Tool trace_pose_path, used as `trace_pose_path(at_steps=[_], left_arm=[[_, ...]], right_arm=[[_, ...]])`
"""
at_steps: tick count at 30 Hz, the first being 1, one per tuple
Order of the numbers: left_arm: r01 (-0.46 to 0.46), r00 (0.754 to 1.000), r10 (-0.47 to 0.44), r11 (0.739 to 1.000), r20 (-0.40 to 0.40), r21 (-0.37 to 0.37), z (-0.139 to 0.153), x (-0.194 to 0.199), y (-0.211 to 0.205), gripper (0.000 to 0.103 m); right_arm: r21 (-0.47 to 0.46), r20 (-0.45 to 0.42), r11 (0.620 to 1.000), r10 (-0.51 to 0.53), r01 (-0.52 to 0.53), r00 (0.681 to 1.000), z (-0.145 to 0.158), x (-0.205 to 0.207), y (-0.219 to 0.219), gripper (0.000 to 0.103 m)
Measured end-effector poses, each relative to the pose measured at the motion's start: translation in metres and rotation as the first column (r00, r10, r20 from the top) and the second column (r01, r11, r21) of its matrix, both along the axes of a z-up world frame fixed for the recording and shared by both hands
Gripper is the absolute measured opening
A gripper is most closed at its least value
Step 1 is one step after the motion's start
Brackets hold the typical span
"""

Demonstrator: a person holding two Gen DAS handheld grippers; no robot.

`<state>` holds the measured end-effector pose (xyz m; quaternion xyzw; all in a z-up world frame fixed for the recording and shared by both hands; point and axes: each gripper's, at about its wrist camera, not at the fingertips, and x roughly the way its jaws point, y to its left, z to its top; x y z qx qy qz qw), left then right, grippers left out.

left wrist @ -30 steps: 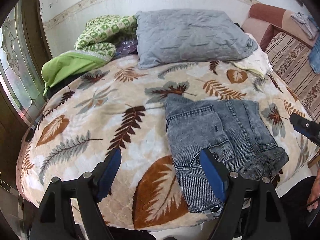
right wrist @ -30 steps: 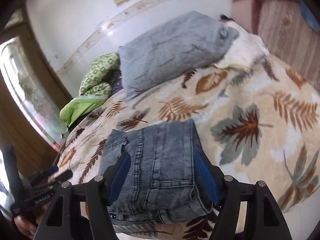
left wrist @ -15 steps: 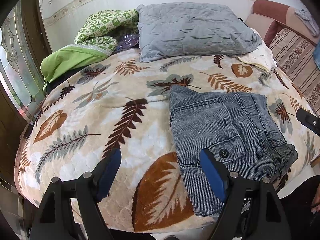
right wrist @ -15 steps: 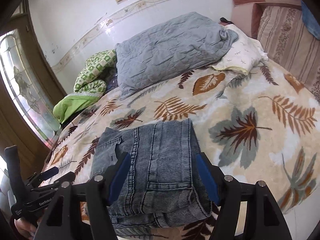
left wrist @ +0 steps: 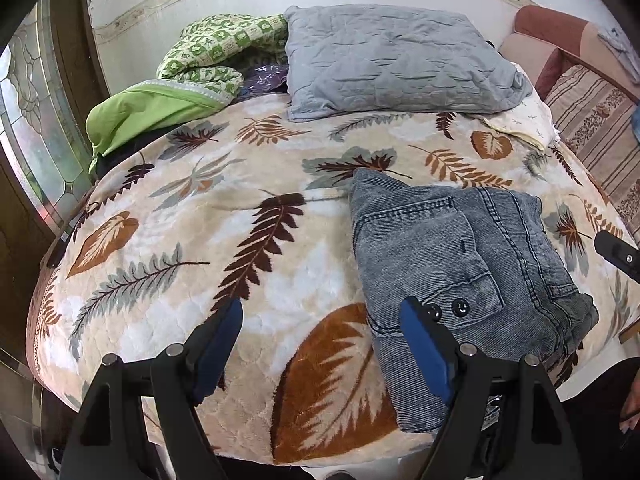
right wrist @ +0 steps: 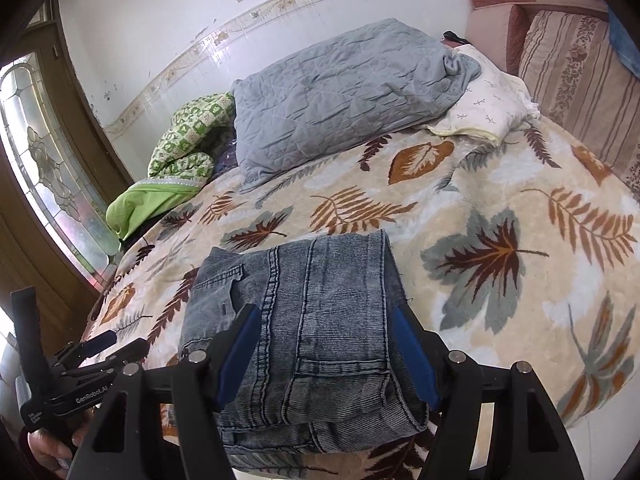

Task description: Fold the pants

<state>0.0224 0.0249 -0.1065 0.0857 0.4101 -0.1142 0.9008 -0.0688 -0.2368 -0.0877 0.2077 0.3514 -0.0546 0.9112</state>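
Grey-blue denim pants lie folded into a compact stack near the front edge of the bed, also seen in the right wrist view. My left gripper is open and empty, held above the leaf-print blanket just left of the pants; its right finger overlaps the stack's front corner. My right gripper is open and empty, hovering over the front of the stack with a finger on either side. The left gripper shows in the right wrist view; the right gripper's tip shows at the edge of the left wrist view.
A leaf-print blanket covers the bed. A grey pillow and a green quilt lie at the back, a cream cloth beside the pillow. A striped sofa stands at the right, a glass-panelled door at the left.
Both grippers have drawn back slightly from the pants and stay open. The folded stack has not moved.
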Motion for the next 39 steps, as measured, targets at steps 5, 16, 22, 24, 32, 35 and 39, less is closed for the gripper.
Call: trace_pose_path(at_steps=[5,16,22,24,32,35,39], left_arm=[[-0.003,1.0,0.003,1.0,0.0,-0.005,0.0005,0.0007,0.0029,0.081],[-0.007,1.0,0.007,1.0,0.0,0.006,0.0008,-0.0016,0.0022,0.081],[0.0,1.0,0.0,1.0,-0.001,0.015,0.0014,-0.0042,-0.0017,0.081],[0.0,1.0,0.0,1.0,-0.002,0.017,0.0016,-0.0043,-0.0021,0.081],[-0.002,1.0,0.002,1.0,-0.006,0.017,0.0016,-0.0045,-0.0018,0.081],[-0.005,1.0,0.005,1.0,-0.009,0.015,0.0008,-0.0035,0.0,0.081],[-0.008,1.0,0.008,1.0,-0.016,0.014,-0.0015,-0.0016,0.0024,0.081]], right_arm=[[-0.006,-0.01,1.0,0.006,-0.006,1.0,-0.0018,0.0019,0.0012,0.071],[-0.007,-0.013,1.0,0.018,-0.018,1.0,-0.0018,0.0026,0.0041,0.071],[0.001,-0.007,1.0,0.019,-0.019,1.0,-0.0005,0.0005,0.0018,0.071],[0.002,-0.007,1.0,0.018,-0.018,1.0,-0.0005,0.0001,0.0003,0.071],[0.001,-0.011,1.0,0.015,-0.015,1.0,-0.0012,0.0001,0.0001,0.071],[-0.003,-0.017,1.0,0.018,-0.018,1.0,-0.0024,0.001,0.0013,0.071],[-0.006,-0.026,1.0,0.017,-0.017,1.0,-0.0046,0.0021,0.0038,0.071]])
